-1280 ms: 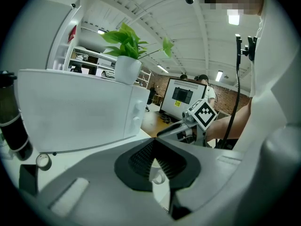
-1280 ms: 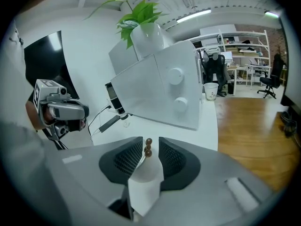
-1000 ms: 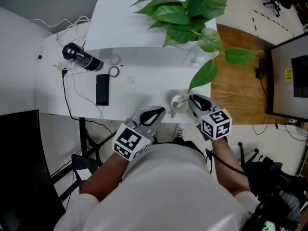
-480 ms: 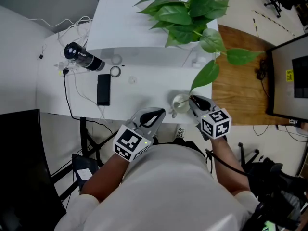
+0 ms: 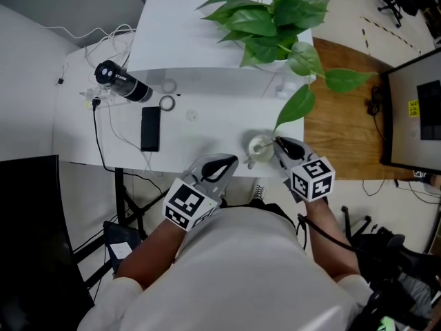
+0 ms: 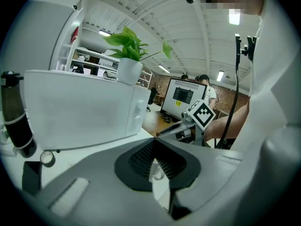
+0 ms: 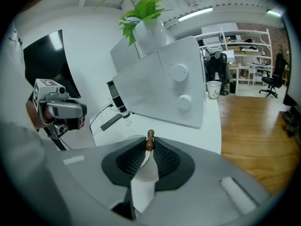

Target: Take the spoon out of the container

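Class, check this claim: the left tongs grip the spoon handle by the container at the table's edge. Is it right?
No: the right tongs grip the spoon handle by the container at the table's edge, as the right gripper view shows.

The white desk (image 5: 207, 133) carries a large white appliance (image 5: 200, 33) along its back. In front of that, toward the left, a black cylindrical flask (image 5: 122, 83) lies on its side beside loose cables (image 5: 96, 103). A black phone (image 5: 149, 128) lies flat, near two small rings (image 5: 165, 103) (one dark-rimmed, one pale). A clear container (image 5: 260, 145) stands near the front edge, at the right.
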A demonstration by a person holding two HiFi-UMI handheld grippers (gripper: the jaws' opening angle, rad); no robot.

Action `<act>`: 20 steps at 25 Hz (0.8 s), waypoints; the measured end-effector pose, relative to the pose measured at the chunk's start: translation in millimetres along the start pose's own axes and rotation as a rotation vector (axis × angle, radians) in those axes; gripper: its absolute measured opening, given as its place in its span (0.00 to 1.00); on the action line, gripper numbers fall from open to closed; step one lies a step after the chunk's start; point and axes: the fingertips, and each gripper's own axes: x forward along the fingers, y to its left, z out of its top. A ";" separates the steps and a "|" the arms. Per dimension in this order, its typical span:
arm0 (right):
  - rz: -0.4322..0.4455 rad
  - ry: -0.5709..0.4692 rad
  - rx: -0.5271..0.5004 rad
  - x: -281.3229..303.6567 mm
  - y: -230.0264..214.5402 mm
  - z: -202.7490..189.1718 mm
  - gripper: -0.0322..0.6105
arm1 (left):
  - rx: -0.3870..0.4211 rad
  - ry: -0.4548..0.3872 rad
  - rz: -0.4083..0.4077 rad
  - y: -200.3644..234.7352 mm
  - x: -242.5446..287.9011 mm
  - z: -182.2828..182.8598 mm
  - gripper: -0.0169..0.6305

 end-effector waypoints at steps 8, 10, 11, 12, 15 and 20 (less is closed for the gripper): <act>-0.001 -0.037 -0.018 -22.3 12.8 18.4 0.14 | 0.013 -0.027 -0.007 -5.7 -3.5 6.0 0.03; -0.002 -0.051 -0.018 -30.3 15.8 23.5 0.14 | 0.020 -0.038 -0.007 -7.2 -5.3 7.8 0.03; -0.002 -0.060 -0.015 -34.7 17.2 26.2 0.14 | 0.024 -0.043 -0.006 -7.7 -6.7 9.0 0.03; -0.001 -0.071 -0.010 -39.3 18.7 29.3 0.14 | 0.027 -0.050 -0.004 -8.2 -8.5 10.4 0.03; 0.014 -0.113 0.008 -55.5 26.1 40.1 0.14 | 0.043 -0.065 0.001 -10.6 -15.4 13.7 0.03; 0.021 -0.185 -0.009 -86.7 44.3 58.0 0.14 | 0.037 -0.102 0.038 -6.6 -31.7 17.8 0.03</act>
